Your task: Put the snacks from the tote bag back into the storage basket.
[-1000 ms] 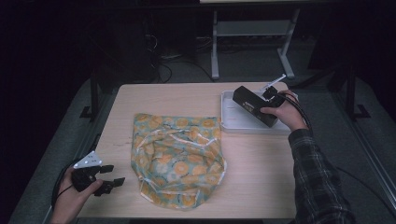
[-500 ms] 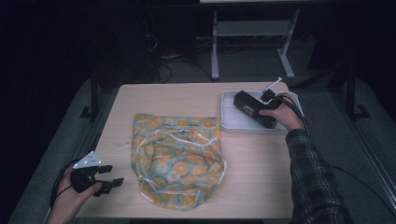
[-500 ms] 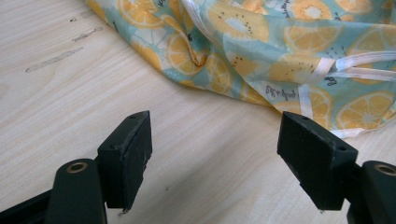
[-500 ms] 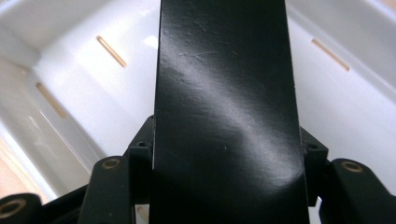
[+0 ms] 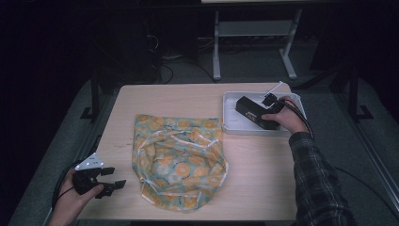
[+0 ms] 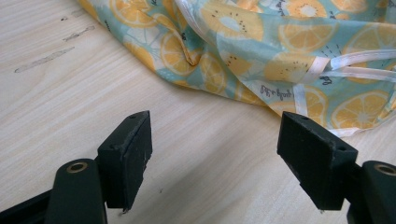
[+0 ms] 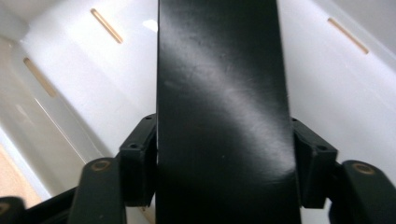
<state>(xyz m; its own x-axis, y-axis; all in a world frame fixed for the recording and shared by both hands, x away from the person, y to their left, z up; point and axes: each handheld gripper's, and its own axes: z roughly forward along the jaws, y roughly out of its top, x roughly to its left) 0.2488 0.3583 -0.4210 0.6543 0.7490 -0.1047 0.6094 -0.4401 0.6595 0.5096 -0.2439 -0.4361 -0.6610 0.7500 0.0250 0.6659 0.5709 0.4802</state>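
box (image 7: 224, 107): black, lying in the white tray (image 5: 231, 123), far right
right gripper (image 7: 224, 163): jaws just opening, box between them
left gripper (image 6: 215, 158): wide, near left

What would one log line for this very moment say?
right gripper: fingers flank black box, just opening | box over white tray | left gripper: open, beside fruit-print cloth

High camera looks down; tool cameras sit close over table (image 5: 188, 96).
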